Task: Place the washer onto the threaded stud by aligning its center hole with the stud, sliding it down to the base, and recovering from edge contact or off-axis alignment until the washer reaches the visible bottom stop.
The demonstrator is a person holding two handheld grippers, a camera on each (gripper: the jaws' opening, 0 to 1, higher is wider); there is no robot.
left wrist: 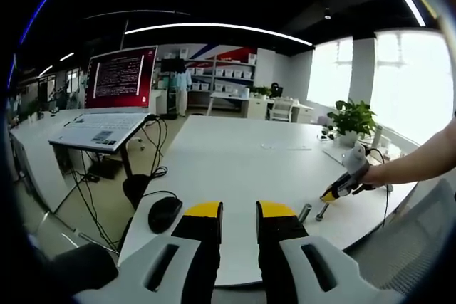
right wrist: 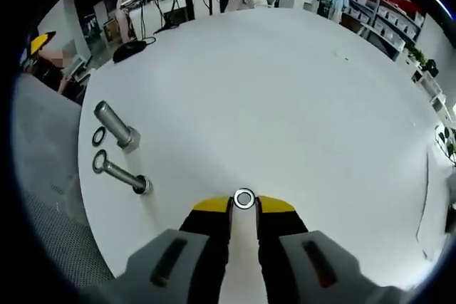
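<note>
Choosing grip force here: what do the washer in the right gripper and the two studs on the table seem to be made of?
Washer: looks like bright metal, a shiny silver ring with dark hole. Thick stud and thin stud: apparently grey metal, dull satin sheen along their shafts; threads too small to tell. Table: matte white, material unclear.

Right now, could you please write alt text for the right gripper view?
The right claw pinches a small washer above a white table. To the left stand two metal studs, a second washer lying beside them.

text: none legible | laptop screen: white lines on red, too small to read
</note>
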